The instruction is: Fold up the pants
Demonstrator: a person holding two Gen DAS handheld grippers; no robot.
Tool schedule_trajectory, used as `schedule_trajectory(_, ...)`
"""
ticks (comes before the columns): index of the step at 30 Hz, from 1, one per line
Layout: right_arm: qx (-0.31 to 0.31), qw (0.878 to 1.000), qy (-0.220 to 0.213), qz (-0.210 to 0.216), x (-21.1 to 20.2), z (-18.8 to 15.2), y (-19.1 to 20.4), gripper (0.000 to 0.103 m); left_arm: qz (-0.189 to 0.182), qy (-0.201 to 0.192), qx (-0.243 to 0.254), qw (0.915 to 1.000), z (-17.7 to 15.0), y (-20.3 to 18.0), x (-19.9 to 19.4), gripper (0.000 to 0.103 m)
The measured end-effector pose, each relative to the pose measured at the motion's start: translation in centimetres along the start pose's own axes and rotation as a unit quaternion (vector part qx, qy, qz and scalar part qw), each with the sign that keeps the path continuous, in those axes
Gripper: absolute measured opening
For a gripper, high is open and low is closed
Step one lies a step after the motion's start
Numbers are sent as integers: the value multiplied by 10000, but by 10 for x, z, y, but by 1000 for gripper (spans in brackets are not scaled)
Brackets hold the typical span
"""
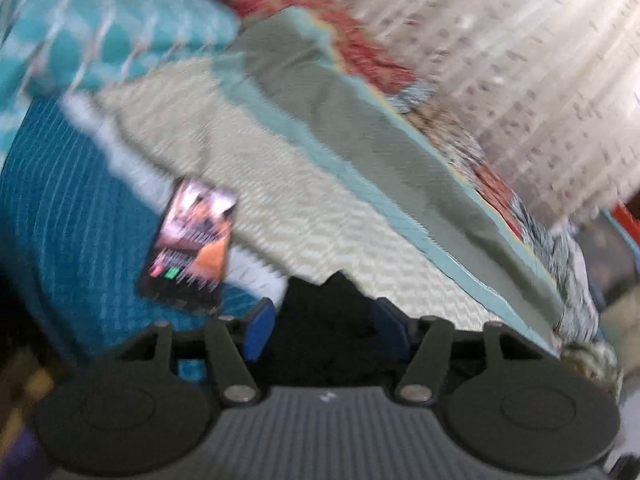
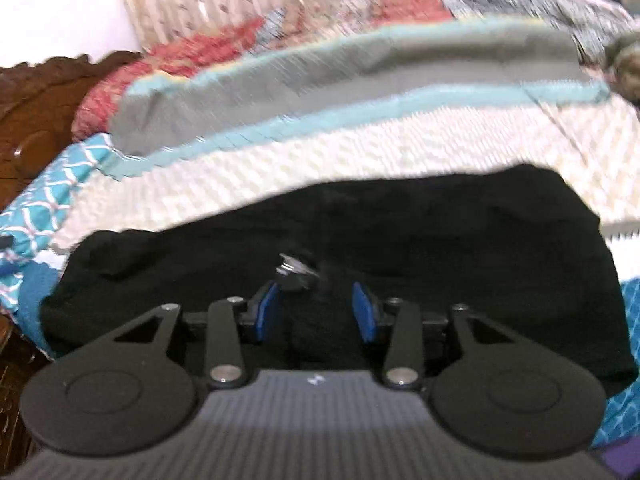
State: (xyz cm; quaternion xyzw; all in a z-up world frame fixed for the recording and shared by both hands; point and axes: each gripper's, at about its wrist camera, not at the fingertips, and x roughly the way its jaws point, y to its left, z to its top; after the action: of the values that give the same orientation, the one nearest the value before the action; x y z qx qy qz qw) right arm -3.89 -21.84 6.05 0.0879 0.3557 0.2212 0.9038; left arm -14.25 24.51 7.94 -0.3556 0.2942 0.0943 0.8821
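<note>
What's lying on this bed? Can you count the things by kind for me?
Black pants: 1
Phone with lit screen: 1
Teal patterned pillow: 1
Cream textured blanket: 1
Grey sheet with teal edge: 1
Red patterned quilt: 1
Total: 6

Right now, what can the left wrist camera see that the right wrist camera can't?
Only the left wrist view shows a phone with a lit screen lying on the blue bedcover. Only the right wrist view shows the wooden headboard and the black pants spread wide, with something shiny on them. Both show the cream blanket with its grey and teal band, the curtain, and black cloth between blue pads.
</note>
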Motion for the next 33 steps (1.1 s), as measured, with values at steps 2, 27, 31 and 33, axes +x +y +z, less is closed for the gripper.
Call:
schedule_trajectory(2, -175, 9996, -48, 203, -3, 0, 13, 44, -97, 173, -257, 9995, -5, 12, 9, 60)
schedule_trajectory(27, -1105, 9892, 738, 624, 20, -10, 88, 44, -367, 624, 1255, 9894, -85, -59, 96, 24)
schedule_trajectory(31, -958, 9900, 845, 591, 25, -10, 85, 44, -132, 643, 1187, 9908, -88, -48, 92, 39)
schedule_trajectory(33, -955, 9899, 858, 597, 26, -11, 86, 44, -60, 650, 882, 9940, -84, -34, 89, 58)
